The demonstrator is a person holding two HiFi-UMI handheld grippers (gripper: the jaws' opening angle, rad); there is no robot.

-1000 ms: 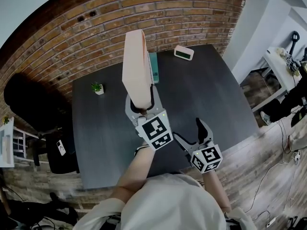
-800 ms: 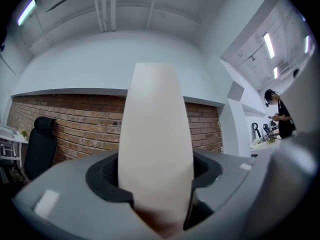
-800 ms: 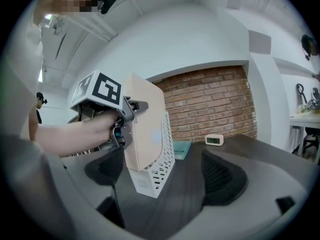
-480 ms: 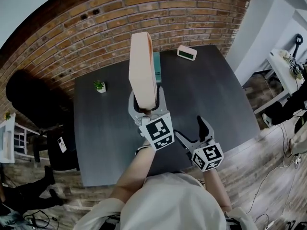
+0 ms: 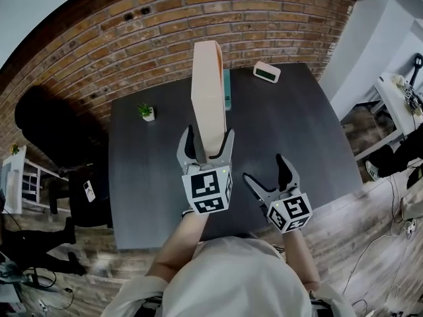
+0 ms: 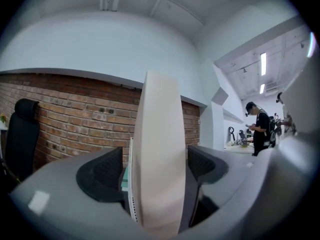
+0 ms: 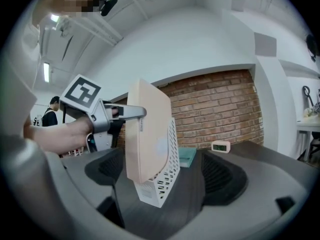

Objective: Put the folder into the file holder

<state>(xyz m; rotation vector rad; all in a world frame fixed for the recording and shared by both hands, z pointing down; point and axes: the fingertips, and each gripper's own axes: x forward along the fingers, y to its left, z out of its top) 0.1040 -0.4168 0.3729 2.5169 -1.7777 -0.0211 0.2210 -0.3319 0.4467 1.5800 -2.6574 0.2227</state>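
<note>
Two grippers over a dark table (image 5: pixel 297 131) set against a brick wall (image 5: pixel 132 45). Left gripper (image 5: pixel 209 137): jaws wide and opening, one on either side of the peach folder (image 5: pixel 208 91), low on its near edge. In the left gripper view, clear gap on the left pad's side; on the right, pad and folder very close, contact hard to judge, probably none. Folder: stands upright on the table's middle, lower end down inside the white perforated file holder (image 7: pixel 163 183), upper part rising well above the rim. Right gripper (image 5: pixel 264 170): jaws spread wide, nothing between them, hovers near the table's front edge, apart from the holder. Just beside the holder, on its far side, a teal book (image 5: pixel 227 91) flat on the table. Farther back, near the wall, a small white clock (image 5: pixel 267 72). Off to the left, a small potted plant (image 5: pixel 147 111). Black chair (image 5: pixel 53 137) past the table's left side.
</note>
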